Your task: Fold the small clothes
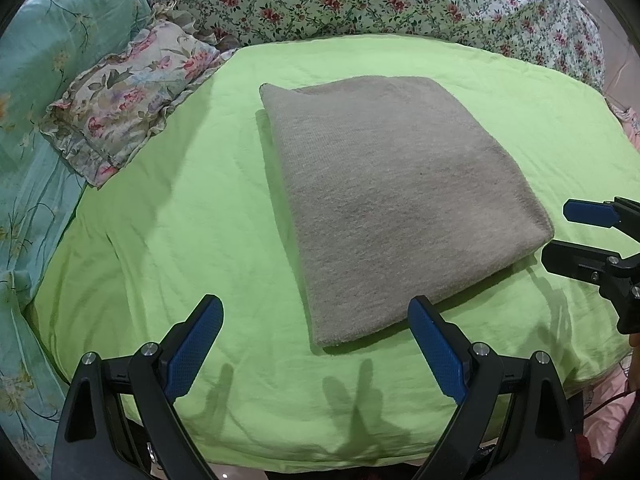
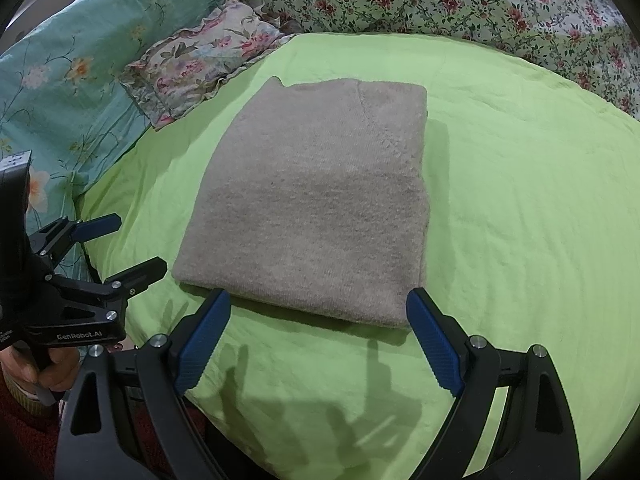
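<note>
left gripper (image 1: 316, 322): low in frame, jaws spread, holding nothing | folded grey garment (image 1: 392, 204): centre, flat on green sheet (image 1: 168, 208) of the bed | right gripper (image 2: 318, 316): low in frame, jaws spread, its body cut off by lower edge

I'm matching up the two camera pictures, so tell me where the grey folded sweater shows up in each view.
Left wrist: the sweater lies centre to right on the green sheet, its near edge running toward the left tongs.
Right wrist: the sweater lies at centre, its near edge just ahead of the right tongs.
Shared landmark: the frilled floral pillow, beyond the sweater's far left corner in both.
</note>
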Demonstrator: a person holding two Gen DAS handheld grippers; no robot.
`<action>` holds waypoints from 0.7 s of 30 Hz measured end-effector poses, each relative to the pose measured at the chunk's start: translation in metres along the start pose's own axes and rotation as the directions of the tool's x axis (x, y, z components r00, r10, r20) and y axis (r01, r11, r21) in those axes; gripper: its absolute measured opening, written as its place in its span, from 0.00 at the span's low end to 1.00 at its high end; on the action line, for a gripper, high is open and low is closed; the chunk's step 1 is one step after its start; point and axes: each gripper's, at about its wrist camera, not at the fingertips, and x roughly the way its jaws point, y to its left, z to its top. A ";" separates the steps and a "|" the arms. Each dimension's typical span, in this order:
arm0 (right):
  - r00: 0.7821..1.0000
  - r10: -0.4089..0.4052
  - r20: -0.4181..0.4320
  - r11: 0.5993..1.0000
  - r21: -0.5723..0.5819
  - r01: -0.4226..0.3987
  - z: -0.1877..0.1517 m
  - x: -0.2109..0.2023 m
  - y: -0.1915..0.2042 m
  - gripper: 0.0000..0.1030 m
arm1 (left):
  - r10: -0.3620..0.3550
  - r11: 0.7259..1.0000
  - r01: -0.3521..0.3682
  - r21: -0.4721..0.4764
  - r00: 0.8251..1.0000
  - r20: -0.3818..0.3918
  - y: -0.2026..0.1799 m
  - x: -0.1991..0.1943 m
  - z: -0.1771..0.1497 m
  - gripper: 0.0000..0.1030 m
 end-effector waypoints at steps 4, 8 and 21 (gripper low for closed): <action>1.000 0.000 0.000 1.000 0.001 0.000 0.000 0.000 0.000 0.87 | -0.001 1.000 0.001 0.002 1.000 -0.001 0.000 0.000 0.000 0.91; 1.000 -0.001 0.001 1.000 0.002 0.001 0.000 0.000 -0.001 0.87 | 0.000 1.000 0.000 0.001 1.000 -0.006 0.000 0.003 0.001 0.91; 1.000 0.001 0.000 1.000 0.000 -0.001 0.002 0.001 -0.003 0.87 | -0.002 1.000 0.002 0.005 1.000 -0.006 0.002 0.004 0.004 0.91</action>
